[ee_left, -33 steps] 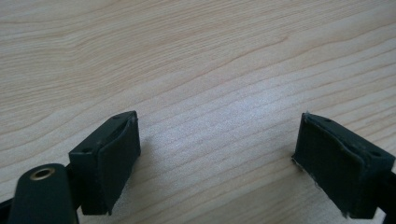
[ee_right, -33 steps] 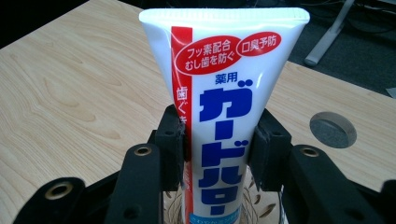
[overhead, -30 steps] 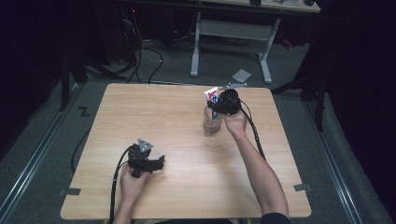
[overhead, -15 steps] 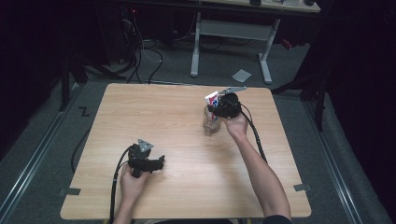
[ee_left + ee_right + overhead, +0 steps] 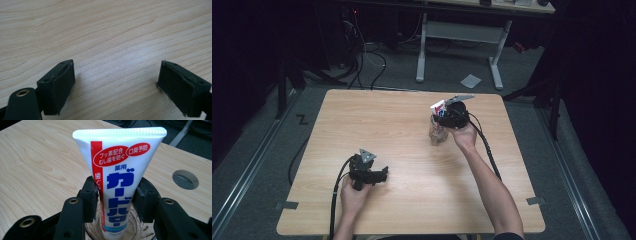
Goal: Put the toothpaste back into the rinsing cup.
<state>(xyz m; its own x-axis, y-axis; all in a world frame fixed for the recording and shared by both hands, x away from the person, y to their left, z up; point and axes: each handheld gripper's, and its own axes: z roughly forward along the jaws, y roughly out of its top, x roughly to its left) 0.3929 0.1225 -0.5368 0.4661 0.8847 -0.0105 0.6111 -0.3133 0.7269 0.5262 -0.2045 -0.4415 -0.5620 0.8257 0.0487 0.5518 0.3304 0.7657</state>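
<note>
The right forearm stretches up across the wooden surface [image 5: 402,125] to its far right part, the hand cupped around the right hand-held gripper [image 5: 447,116], which tilts down over a clear glass [image 5: 438,131]. The left hand rests near the front edge, keeping the left hand-held gripper [image 5: 379,174] low over bare wood with its jaws wide apart and nothing between them.

In the right gripper view a toothpaste tube [image 5: 117,172] stands upright with its lower end in the glass [image 5: 112,230], directly between the right jaws. These have just been opening; the pads sit close at either side of the tube. The tube is smooth white plastic with a crimped flat top, red and blue print; the surface is pale woodgrain
</note>
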